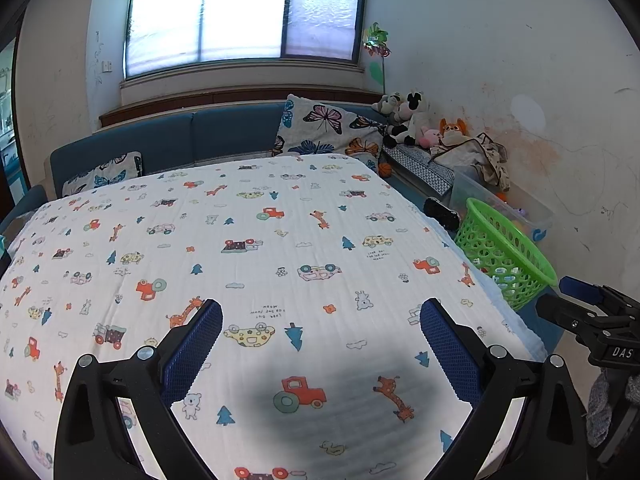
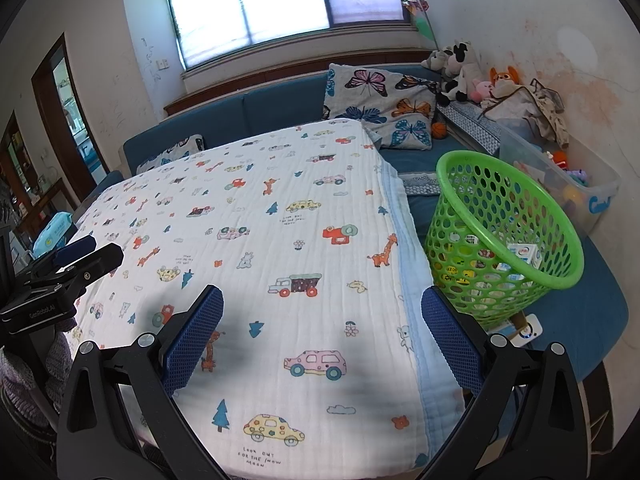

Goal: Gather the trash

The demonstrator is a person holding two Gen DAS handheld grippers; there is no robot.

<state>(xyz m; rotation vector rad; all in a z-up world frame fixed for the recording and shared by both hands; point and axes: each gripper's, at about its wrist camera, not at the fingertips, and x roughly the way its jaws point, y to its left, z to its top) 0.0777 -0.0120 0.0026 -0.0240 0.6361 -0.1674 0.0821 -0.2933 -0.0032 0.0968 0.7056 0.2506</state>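
- The left gripper (image 1: 321, 336) hovers over the blanket (image 1: 248, 248), its blue-padded fingers (image 1: 192, 354) spread wide with nothing between them.
- The blanket, printed with cars, giraffes and trees, covers the whole table top.
- The right gripper (image 2: 322, 334) hangs above the blanket's right edge, jaws wide apart and holding nothing.
- A green basket (image 2: 504, 236) sits just beside that edge on the blue bench (image 2: 580, 320), tilted toward the table; small cartons (image 2: 524, 254) and wrappers, the trash, lie inside it.
- Behind the basket stand a clear bin (image 2: 560, 184) of toys, butterfly pillows (image 2: 384, 104) and stuffed animals (image 2: 460, 68) against the wall.
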